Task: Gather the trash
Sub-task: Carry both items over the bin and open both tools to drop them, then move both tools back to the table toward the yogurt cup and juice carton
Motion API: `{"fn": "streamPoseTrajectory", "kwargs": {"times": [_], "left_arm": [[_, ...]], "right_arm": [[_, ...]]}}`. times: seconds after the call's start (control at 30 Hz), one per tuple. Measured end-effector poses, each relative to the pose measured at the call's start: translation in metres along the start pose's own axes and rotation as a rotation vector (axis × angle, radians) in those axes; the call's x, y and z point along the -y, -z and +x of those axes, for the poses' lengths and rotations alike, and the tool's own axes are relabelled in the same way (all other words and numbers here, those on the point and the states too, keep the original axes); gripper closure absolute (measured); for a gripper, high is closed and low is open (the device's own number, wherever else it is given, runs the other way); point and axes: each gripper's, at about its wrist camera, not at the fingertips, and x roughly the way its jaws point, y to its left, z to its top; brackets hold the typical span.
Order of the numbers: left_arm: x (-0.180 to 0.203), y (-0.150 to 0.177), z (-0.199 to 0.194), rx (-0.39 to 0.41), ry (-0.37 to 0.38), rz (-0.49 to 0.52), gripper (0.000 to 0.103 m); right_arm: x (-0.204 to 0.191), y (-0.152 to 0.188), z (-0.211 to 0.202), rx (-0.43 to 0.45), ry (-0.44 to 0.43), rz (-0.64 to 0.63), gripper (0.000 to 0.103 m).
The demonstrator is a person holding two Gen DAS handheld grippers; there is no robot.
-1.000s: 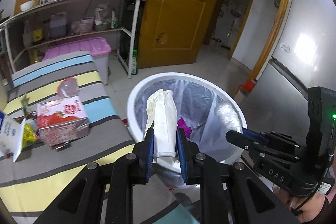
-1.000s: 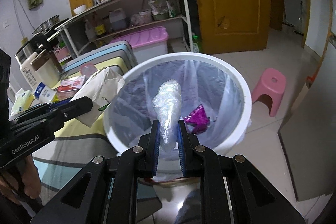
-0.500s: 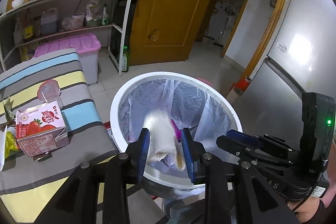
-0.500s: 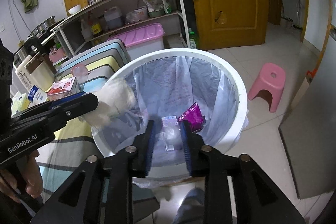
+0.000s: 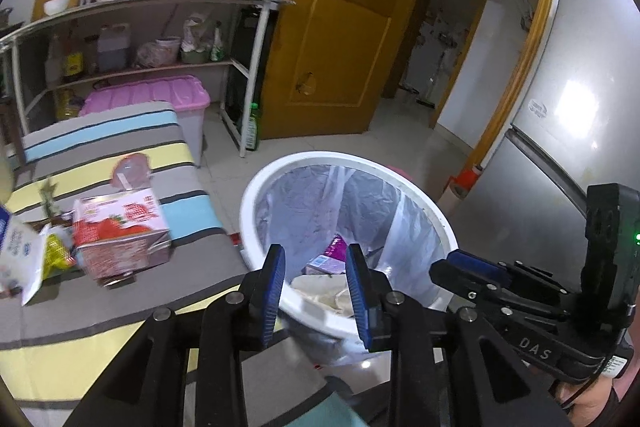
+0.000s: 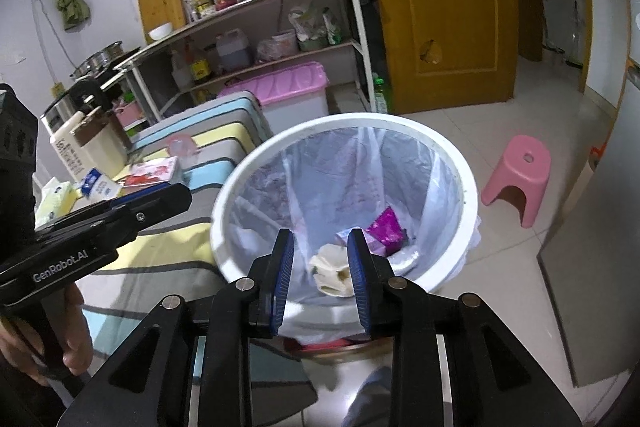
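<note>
A white trash bin point(image 5: 256, 203) point(image 6: 400, 121) lined with a clear bag stands on the floor beside the striped table. In it lie a crumpled white paper bag point(image 6: 332, 269) point(image 5: 320, 289), a purple wrapper point(image 6: 386, 231) point(image 5: 335, 247) and a small carton point(image 6: 346, 235). My left gripper point(image 5: 316, 289) is open and empty over the bin's near rim. My right gripper point(image 6: 320, 275) is open and empty above the bin. On the table lie a red strawberry carton point(image 5: 120, 231) point(image 6: 154, 171), a pink plastic lid point(image 5: 130, 169) and white and yellow packets point(image 5: 24, 255).
The striped table point(image 5: 100, 311) is left of the bin. A shelf rack point(image 6: 256, 39) with a pink-lidded box point(image 6: 284, 87) stands behind. A pink stool point(image 6: 520, 175) is right of the bin, a fridge point(image 5: 568, 131) at far right and a yellow door point(image 5: 344, 19) beyond.
Both grippers opened. The white paper bag left my left gripper and the clear plastic bag left my right gripper; both fell into the bin.
</note>
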Motion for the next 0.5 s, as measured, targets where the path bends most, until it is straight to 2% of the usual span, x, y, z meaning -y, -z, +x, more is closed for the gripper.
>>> {"fn": "streamPoseTrajectory", "kwargs": {"times": [0.13,0.27,0.5], "left_arm": [[-0.01,0.009,-0.02,0.028,-0.048,-0.02,0.072],[-0.018,0.017,-0.038,0.048,-0.085,-0.029,0.072],[-0.042,0.041,-0.066,0.056,-0.152,-0.059,0.072]], "right_arm": [[-0.014,0.004,-0.008,0.021,-0.025,-0.021,0.074],[-0.027,0.01,-0.008,0.005,-0.046,-0.04,0.074],[-0.05,0.017,-0.005,-0.004,-0.133,-0.062,0.074]]}}
